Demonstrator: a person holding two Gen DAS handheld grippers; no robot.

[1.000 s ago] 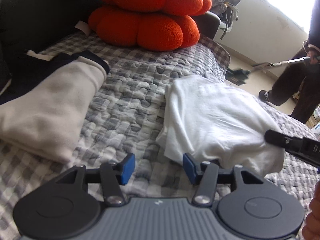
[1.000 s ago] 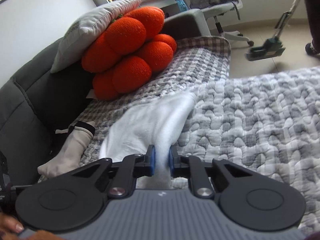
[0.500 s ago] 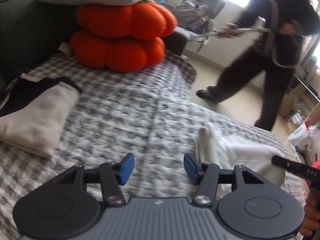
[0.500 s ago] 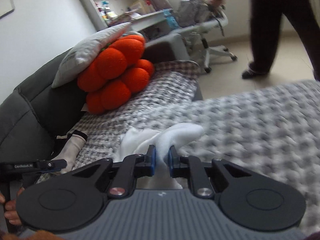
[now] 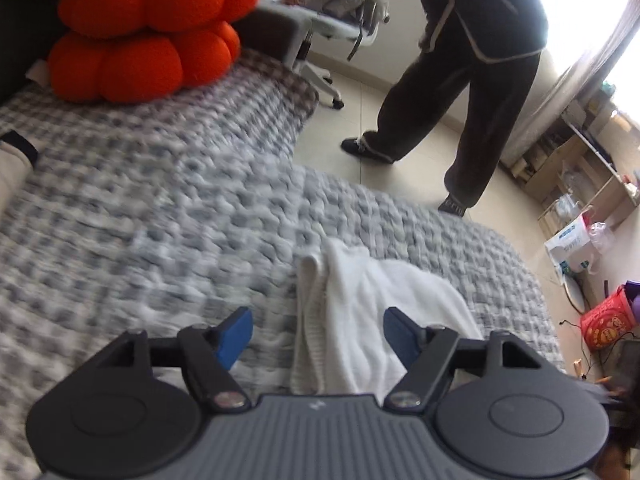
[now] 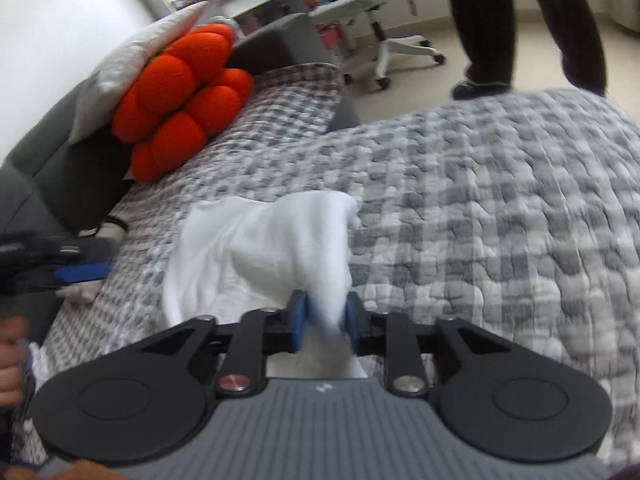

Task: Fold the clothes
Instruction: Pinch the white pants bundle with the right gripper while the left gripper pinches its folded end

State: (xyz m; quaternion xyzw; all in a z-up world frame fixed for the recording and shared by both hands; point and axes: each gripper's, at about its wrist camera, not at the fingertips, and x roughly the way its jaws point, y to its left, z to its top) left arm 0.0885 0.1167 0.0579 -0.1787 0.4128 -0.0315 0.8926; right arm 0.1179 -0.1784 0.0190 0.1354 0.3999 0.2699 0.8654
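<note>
Right gripper — jaws opening, white garment bunched between blue pads, pads seem still touching cloth. Left gripper — jaws opening, wide apart; garment's folded edge lies below gap, pads clear of it. Landmark: white garment, on grey checked quilt, near its front edge. Beige folded garment well to left of it. Orange cushion stack far behind-left, against dark sofa back. Person in dark clothes stands on floor beyond, beside white chair.
</note>
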